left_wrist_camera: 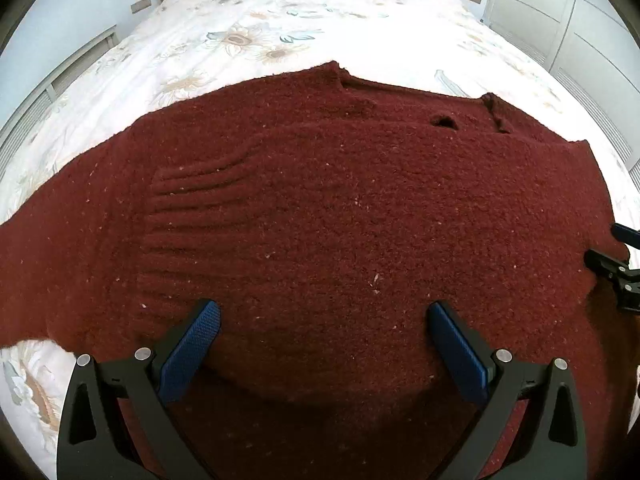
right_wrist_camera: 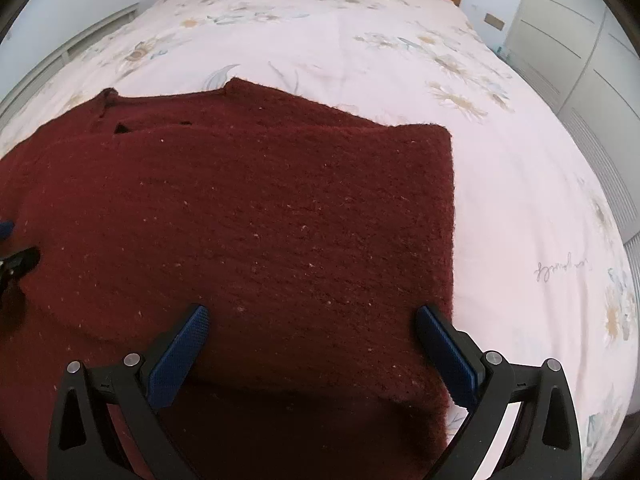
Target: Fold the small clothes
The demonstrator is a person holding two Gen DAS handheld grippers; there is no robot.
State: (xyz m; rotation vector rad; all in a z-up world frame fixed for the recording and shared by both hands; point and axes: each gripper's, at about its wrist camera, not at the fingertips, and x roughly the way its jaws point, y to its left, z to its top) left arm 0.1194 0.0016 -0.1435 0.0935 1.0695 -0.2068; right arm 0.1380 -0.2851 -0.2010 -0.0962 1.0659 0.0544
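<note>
Sweater [left_wrist_camera: 320,208] lies flat on the bed [left_wrist_camera: 248,40] for folding; left gripper [left_wrist_camera: 324,320] and right gripper [right_wrist_camera: 312,322] both spread wide, holding nothing, hem between their fingers.

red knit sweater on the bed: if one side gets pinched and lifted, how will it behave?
Likely floppy: the red sweater lies limp on the floral bedspread, with ripples in its left part, so a lifted edge should drape. Probably heavyish for cloth, since the knit looks thick and fuzzy. That fuzzy surface should grip rather than slip. Both tongs, left and right, are open above it.
</note>
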